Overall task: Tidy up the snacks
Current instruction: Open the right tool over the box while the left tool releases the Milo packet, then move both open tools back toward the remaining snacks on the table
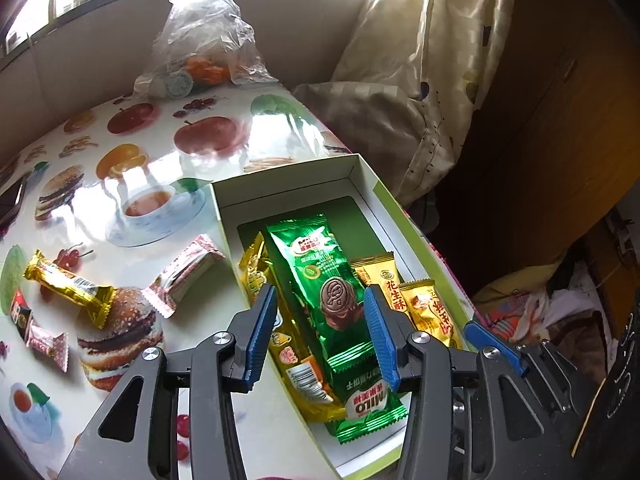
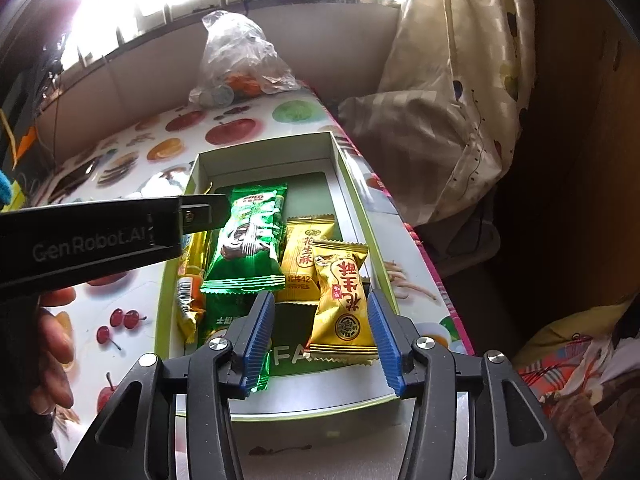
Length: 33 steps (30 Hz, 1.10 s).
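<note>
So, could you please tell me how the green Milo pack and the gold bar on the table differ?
The Milo pack is green and lies in the box; the gold bar is gold and lies outside it on the table. The Milo pack looks longer and wider than the gold bar. The Milo pack rests on other snacks; the gold bar lies alone. Both are shiny sealed wrappers with crimped ends.

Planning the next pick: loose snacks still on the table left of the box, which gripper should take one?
Left, likely. The left gripper is open over the box, with the pink-white wrapper and gold bar just to its left. The right gripper, also open, sees none of those loose snacks.
</note>
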### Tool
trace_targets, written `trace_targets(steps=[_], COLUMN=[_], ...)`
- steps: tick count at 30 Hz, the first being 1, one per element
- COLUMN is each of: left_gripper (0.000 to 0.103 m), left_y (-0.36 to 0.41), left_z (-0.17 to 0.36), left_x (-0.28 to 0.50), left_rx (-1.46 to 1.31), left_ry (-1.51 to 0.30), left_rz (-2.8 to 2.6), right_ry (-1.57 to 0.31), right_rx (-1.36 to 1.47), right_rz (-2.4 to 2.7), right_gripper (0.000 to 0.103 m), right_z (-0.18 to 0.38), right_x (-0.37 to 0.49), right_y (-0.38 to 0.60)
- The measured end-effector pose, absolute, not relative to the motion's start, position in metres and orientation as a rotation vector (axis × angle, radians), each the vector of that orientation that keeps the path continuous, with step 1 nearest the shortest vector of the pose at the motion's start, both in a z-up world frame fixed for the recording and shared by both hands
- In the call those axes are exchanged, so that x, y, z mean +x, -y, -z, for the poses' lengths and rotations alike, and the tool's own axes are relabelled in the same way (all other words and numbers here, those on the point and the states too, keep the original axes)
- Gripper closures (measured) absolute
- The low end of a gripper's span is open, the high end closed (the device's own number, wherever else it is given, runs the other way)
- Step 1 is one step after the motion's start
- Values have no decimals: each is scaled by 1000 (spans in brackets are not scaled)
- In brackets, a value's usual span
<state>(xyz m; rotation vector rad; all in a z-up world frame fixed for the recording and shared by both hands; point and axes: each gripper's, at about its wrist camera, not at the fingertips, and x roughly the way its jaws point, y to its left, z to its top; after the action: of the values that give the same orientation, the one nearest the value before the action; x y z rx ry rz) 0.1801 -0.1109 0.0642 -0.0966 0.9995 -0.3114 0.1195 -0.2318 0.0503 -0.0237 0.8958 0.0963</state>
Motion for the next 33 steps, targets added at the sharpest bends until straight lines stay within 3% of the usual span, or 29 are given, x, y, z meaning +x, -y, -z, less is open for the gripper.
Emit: trace_targets(steps=[33], left_gripper=[57], left_y=[12], left_z=[-76], left_x=[112], left_rx=[-160], left_ry=[-910], left_rz=[154], right_ry=[-806], right_rx=[-36], right_rz=[-211], right_gripper=[54], right_z=[-76], right_x=[101], right_y=[182])
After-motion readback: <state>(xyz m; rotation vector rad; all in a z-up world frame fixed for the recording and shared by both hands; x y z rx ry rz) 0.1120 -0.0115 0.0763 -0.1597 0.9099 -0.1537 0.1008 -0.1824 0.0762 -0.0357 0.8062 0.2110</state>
